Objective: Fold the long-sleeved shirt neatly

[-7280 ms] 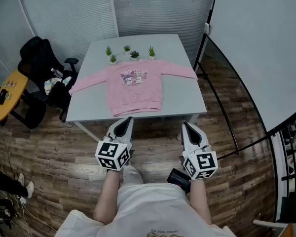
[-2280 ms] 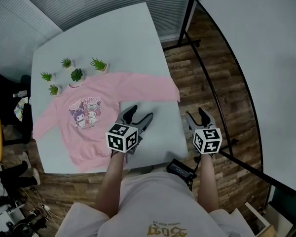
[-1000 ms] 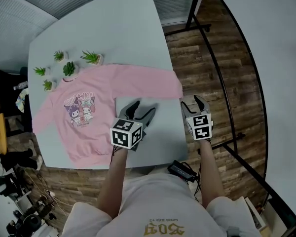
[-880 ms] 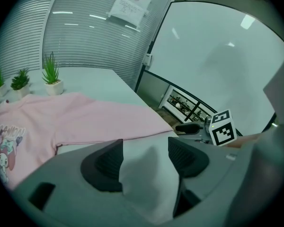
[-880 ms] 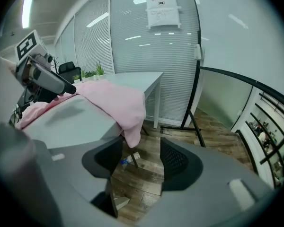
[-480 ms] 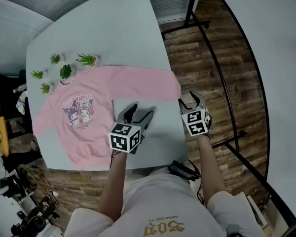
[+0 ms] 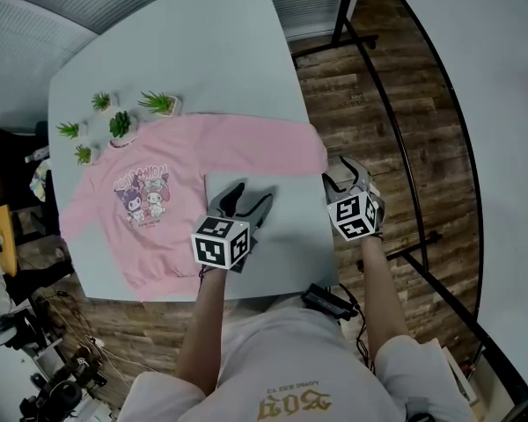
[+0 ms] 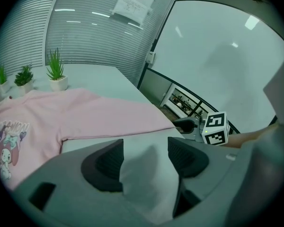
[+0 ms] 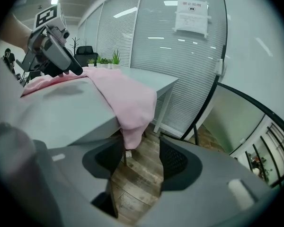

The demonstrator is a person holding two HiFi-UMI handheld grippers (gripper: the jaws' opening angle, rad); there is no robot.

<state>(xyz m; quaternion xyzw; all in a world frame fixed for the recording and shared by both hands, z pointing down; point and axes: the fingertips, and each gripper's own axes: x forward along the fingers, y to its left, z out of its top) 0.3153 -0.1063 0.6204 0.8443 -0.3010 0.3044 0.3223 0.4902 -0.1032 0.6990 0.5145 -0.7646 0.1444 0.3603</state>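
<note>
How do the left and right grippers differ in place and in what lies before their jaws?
The left gripper is over the table, the right gripper beyond its edge, over the floor. Bare table shows between the left jaws; the shirt's hanging cuff is just ahead of the right ones. Both are open, holding nothing.

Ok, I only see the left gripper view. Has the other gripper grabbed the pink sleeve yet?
Observer: No. The right gripper view shows the right gripper with its jaws apart, and the sleeve cuff dangling off the table edge in front of them.
Operator: Where's the other sleeve?
Observer: The head view shows the far sleeve stretched flat across the table.
Operator: And the bottom edge?
Observer: The hem lies near the table's front edge.
</note>
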